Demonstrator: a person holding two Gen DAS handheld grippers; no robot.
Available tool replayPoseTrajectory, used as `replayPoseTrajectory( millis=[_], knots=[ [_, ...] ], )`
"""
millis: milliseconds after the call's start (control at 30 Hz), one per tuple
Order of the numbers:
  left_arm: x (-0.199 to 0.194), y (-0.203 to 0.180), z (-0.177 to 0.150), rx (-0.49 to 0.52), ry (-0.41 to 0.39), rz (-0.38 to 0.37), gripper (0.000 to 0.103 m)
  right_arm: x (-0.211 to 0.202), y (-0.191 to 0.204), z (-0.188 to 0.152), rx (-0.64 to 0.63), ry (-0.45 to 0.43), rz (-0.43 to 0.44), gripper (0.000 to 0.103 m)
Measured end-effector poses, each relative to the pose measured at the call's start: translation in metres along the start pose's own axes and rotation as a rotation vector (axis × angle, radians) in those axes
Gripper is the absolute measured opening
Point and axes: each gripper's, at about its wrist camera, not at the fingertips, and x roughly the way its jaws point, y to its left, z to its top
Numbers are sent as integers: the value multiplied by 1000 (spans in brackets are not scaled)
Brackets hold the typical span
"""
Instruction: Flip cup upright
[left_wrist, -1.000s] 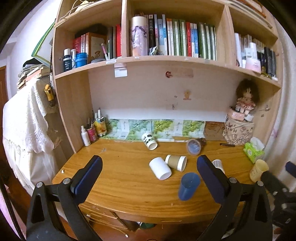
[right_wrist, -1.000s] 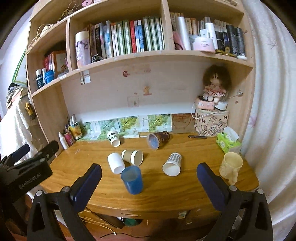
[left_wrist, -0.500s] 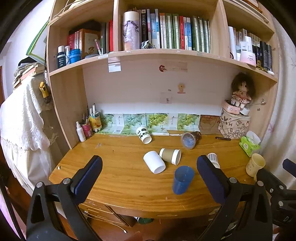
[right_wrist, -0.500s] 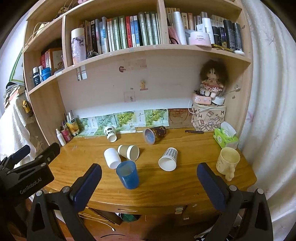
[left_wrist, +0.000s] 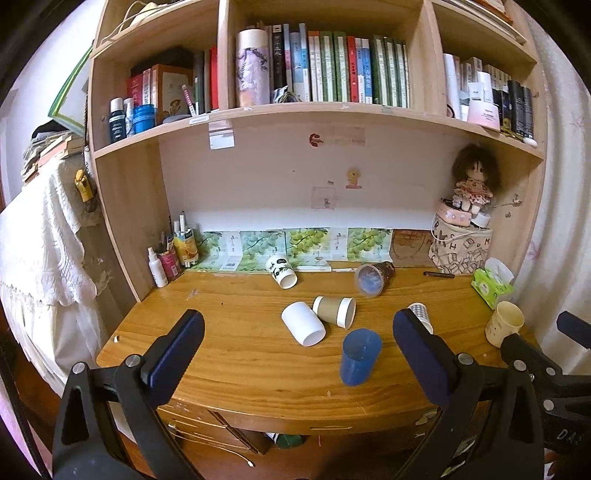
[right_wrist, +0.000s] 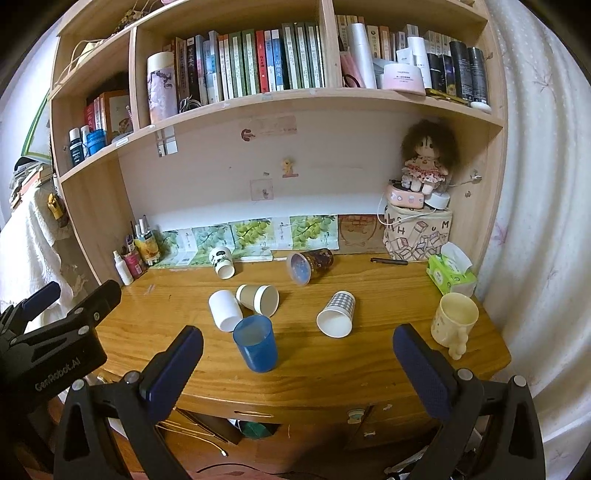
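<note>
Several cups lie on their sides on the wooden desk (left_wrist: 229, 354): a white cup (left_wrist: 303, 324) (right_wrist: 225, 309), an olive paper cup (left_wrist: 334, 311) (right_wrist: 257, 299), a checked paper cup (right_wrist: 337, 314) (left_wrist: 420, 314), a panda-print cup (left_wrist: 281, 271) (right_wrist: 221, 261) and a dark cup (left_wrist: 373, 278) (right_wrist: 309, 265). A blue plastic cup (left_wrist: 360, 356) (right_wrist: 255, 343) stands upright near the front edge. My left gripper (left_wrist: 295, 347) and right gripper (right_wrist: 295, 365) are both open and empty, held off the desk's front edge.
A cream mug (right_wrist: 453, 320) stands upright at the right. A green tissue pack (right_wrist: 450, 271), a patterned box with a doll (right_wrist: 417, 236), a pen (right_wrist: 388, 261) and bottles (left_wrist: 166, 262) line the back. Shelves of books hang overhead.
Both grippers have drawn back and risen slightly from the desk, so the cups look smaller and lower in view. No cup has moved.
</note>
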Motion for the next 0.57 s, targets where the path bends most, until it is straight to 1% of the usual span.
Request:
replayPoseTrajectory(
  millis=[133,433,567],
  knots=[
    [0,1,0,6,0,-13,102,1,2,0,-8,6,-3,103],
    [0,5,2,1,-6,-20,102,0,5,0,-19,12,-12,103],
    [0,4,2,0,-5,-18,102,1,4,0,-17,15,-3,103]
  ],
)
